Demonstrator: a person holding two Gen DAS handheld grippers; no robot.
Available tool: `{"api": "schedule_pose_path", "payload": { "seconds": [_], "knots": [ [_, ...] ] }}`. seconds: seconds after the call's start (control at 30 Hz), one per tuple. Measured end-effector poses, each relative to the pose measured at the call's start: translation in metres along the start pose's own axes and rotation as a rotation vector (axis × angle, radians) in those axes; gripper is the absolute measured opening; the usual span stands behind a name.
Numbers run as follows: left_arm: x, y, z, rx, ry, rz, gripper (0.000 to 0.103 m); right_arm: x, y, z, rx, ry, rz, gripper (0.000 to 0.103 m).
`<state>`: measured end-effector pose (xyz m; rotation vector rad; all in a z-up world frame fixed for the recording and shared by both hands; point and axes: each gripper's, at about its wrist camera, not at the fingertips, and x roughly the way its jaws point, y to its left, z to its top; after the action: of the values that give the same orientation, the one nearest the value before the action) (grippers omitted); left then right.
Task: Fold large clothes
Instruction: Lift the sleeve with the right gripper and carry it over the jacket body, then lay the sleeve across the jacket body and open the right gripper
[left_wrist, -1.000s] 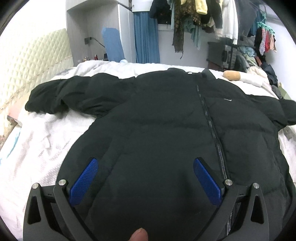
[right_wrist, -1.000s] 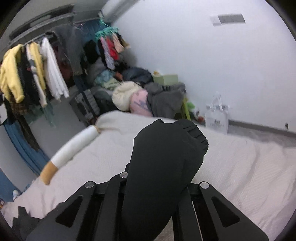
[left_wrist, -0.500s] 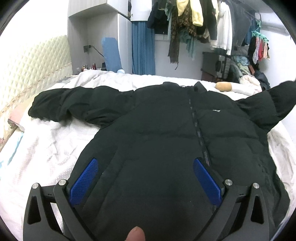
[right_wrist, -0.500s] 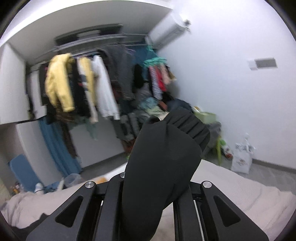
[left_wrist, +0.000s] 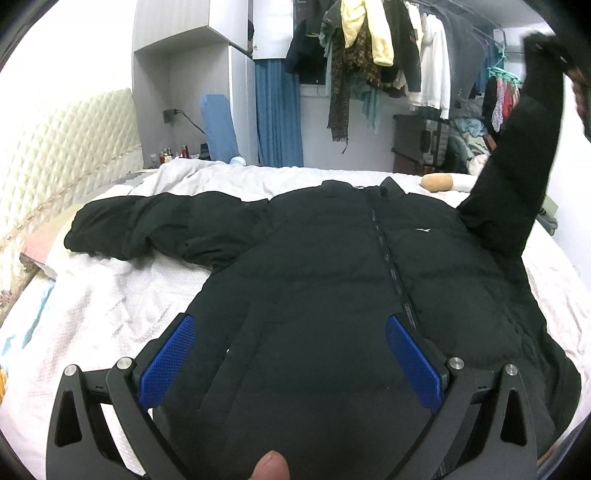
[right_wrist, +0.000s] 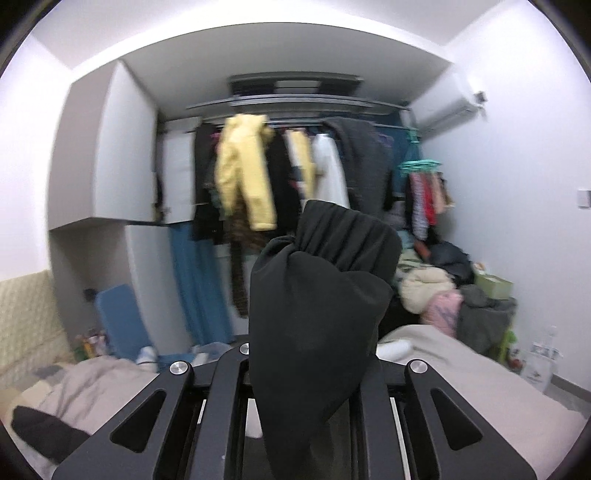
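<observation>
Left wrist view: a black puffer jacket (left_wrist: 332, 280) lies front-up and zipped on a white bed (left_wrist: 96, 302), one sleeve (left_wrist: 147, 229) flat, the other sleeve (left_wrist: 517, 166) raised; the left tool (left_wrist: 291, 354) hovers released above the hem. Right wrist view: the right tool (right_wrist: 306, 373) is clenched on the gathered cuff (right_wrist: 332, 266). The jacket looks bulky, soft, probably springy and slick, so cuffs and hem corners seem the surest holds.
</observation>
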<state>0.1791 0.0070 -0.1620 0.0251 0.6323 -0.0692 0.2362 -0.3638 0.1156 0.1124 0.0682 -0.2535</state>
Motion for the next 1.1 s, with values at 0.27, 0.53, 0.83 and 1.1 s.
{"api": "schedule_pose_path", "payload": {
  "seconds": [0.27,0.53,0.83,1.1],
  "knots": [
    [-0.002,0.011,0.002,-0.022,-0.004,-0.010,0.103,0.014,0.124,-0.032,-0.028,0.039,0.202,0.013],
    [0.003,0.042,0.006,-0.078,0.001,0.040,0.103,0.037,0.215,-0.111,-0.112,0.152,0.375,0.015],
    [0.022,0.094,0.008,-0.162,0.032,0.138,0.103,0.061,0.289,-0.238,-0.173,0.363,0.531,0.015],
    [0.041,0.114,0.004,-0.193,0.069,0.157,0.103,0.075,0.325,-0.347,-0.285,0.567,0.560,0.018]
  ]
}}
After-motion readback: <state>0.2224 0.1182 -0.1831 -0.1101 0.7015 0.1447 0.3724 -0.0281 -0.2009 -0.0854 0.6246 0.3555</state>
